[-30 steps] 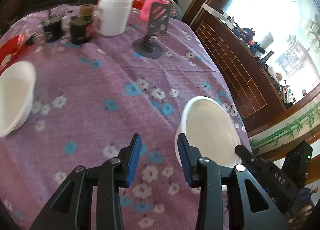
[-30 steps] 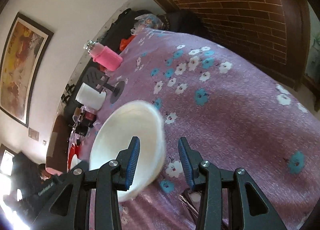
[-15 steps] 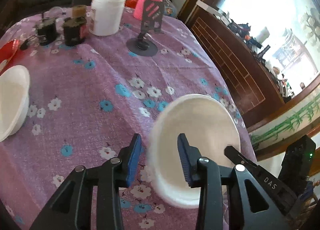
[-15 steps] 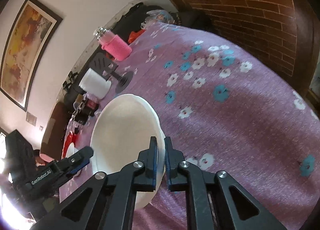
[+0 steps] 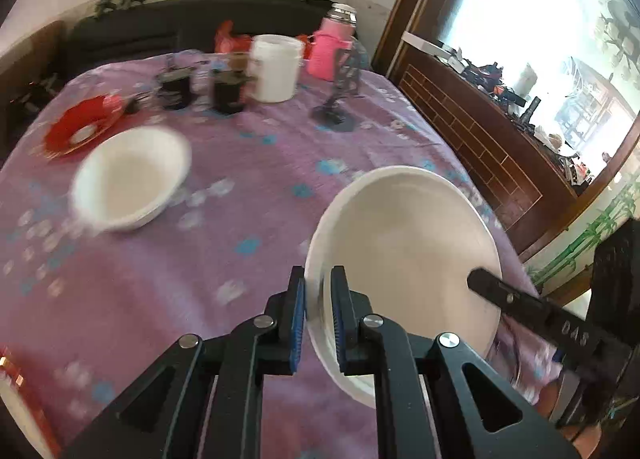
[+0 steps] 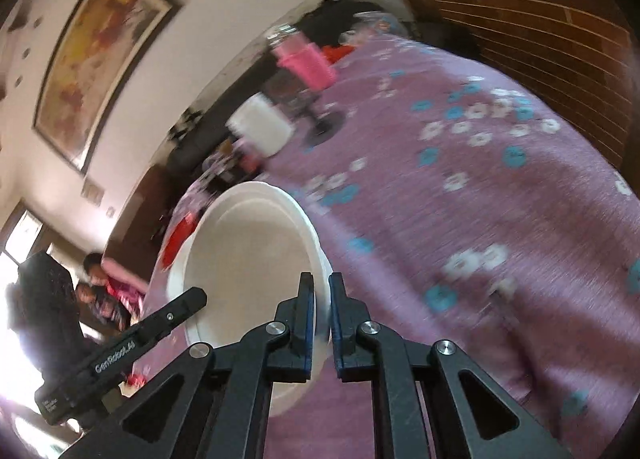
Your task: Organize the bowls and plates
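Observation:
A white bowl [image 5: 408, 255] is held off the purple flowered tablecloth [image 5: 248, 219] by both grippers. My left gripper [image 5: 318, 313] is shut on the bowl's near left rim. My right gripper [image 6: 322, 313] is shut on the opposite rim of the same bowl [image 6: 248, 259], and its black finger shows in the left wrist view [image 5: 520, 307]. A second white bowl [image 5: 132, 177] sits on the cloth to the left, blurred. A red plate [image 5: 80, 127] lies behind it at the far left.
At the back of the table stand a white tub [image 5: 276, 73], a pink bottle [image 5: 330, 47], two dark jars [image 5: 228, 91] and a black phone stand [image 5: 340, 99]. A wooden wall and window are on the right. People sit beyond the table [image 6: 100, 291].
Both grippers shut on the bowl's rim, the right first, then the left. The bowl has come up off the cloth and the views swing toward the second bowl on the left.

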Demonstrator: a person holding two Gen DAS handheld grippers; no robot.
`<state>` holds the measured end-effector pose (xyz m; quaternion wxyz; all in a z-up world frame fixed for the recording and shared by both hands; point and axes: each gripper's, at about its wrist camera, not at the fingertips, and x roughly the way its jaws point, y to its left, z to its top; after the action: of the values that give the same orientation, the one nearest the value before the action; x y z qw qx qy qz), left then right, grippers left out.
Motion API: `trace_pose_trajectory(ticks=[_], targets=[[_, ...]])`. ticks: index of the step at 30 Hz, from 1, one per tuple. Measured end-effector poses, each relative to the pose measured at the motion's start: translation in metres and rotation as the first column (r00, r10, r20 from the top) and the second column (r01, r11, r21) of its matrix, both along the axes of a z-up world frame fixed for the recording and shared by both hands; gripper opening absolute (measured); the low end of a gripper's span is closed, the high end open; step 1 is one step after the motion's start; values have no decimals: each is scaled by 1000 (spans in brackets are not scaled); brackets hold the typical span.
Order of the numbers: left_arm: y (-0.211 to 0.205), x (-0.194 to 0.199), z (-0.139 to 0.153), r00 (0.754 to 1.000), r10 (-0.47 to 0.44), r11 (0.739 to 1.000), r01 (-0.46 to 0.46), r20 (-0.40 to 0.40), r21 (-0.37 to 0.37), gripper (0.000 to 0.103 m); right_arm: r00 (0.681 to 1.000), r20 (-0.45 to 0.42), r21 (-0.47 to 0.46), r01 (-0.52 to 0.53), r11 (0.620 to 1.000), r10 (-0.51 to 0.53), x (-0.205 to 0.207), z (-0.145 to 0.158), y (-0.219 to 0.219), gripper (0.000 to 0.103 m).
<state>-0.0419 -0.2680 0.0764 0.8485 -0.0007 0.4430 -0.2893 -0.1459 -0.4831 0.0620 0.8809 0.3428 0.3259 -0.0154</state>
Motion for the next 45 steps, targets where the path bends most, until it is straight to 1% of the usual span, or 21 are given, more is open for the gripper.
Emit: trace_pose_trajectory(ticks=[3, 6, 10, 12, 16, 19, 22, 23, 24, 25, 26, 30, 31, 32, 34, 35, 36, 37, 38, 41, 45], targets=[[41, -21, -6, 999, 35, 999, -35, 1, 10, 11, 997, -11, -3, -82, 997, 82, 0, -4, 30, 8], [77, -35, -11, 998, 64, 998, -64, -25, 6, 11, 986, -34, 4, -163, 987, 163, 0, -13, 60, 10], [101, -42, -24, 994, 107, 993, -107, -7, 43, 11, 970, -69, 20, -233, 972, 234, 6, -28, 88, 10], [104, -36, -31, 992, 125, 992, -124, -32, 41, 11, 968, -91, 14, -234, 972, 234, 12, -34, 94, 11], [101, -32, -42, 993, 116, 992, -115, -24, 56, 12, 970, -108, -37, -223, 974, 218, 15, -37, 101, 11], [96, -35, -47, 994, 111, 991, -112, 10, 80, 12, 971, -127, -130, -217, 968, 200, 14, -33, 106, 12], [96, -35, -49, 994, 105, 991, -106, 17, 82, 12, 973, -126, -195, -214, 957, 192, 8, -28, 110, 22], [96, -36, -49, 994, 106, 990, -108, 26, 86, 12, 975, -125, -236, -209, 949, 184, 5, -26, 113, 27], [97, -36, -49, 994, 106, 990, -109, 34, 87, 14, 977, -124, -273, -204, 940, 175, 3, -25, 114, 27], [98, -37, -48, 994, 106, 991, -109, 41, 83, 15, 977, -123, -283, -203, 937, 175, 0, -24, 115, 27], [99, -39, -48, 993, 106, 990, -111, 52, 84, 15, 976, -121, -291, -210, 934, 181, -2, -24, 116, 27], [98, -41, -48, 992, 99, 990, -106, 76, 96, 25, 977, -120, -316, -207, 926, 177, -4, -27, 119, 27], [98, -42, -47, 993, 94, 990, -101, 78, 94, 29, 978, -114, -315, -200, 928, 172, -3, -28, 118, 24], [97, -44, -46, 992, 91, 990, -99, 89, 97, 30, 979, -108, -312, -200, 929, 174, -4, -27, 118, 15], [96, -48, -43, 988, 91, 988, -106, 127, 111, 32, 980, -102, -322, -193, 927, 169, -4, -25, 120, 13], [95, -51, -41, 985, 89, 987, -108, 150, 118, 32, 981, -97, -328, -190, 925, 167, -4, -25, 121, 13], [94, -52, -41, 983, 85, 986, -106, 165, 127, 29, 982, -93, -330, -188, 925, 167, -4, -24, 121, 12], [93, -54, -40, 981, 80, 986, -104, 174, 131, 17, 982, -90, -331, -187, 925, 167, -5, -23, 122, 11], [92, -54, -39, 981, 78, 986, -102, 177, 131, 11, 982, -87, -331, -188, 925, 168, -5, -23, 123, 11], [90, -57, -38, 979, 68, 985, -96, 193, 141, 11, 983, -83, -337, -181, 924, 162, -6, -21, 123, 11], [92, -57, -38, 979, 71, 986, -97, 189, 134, 11, 983, -80, -326, -183, 927, 166, -6, -21, 121, 11]])
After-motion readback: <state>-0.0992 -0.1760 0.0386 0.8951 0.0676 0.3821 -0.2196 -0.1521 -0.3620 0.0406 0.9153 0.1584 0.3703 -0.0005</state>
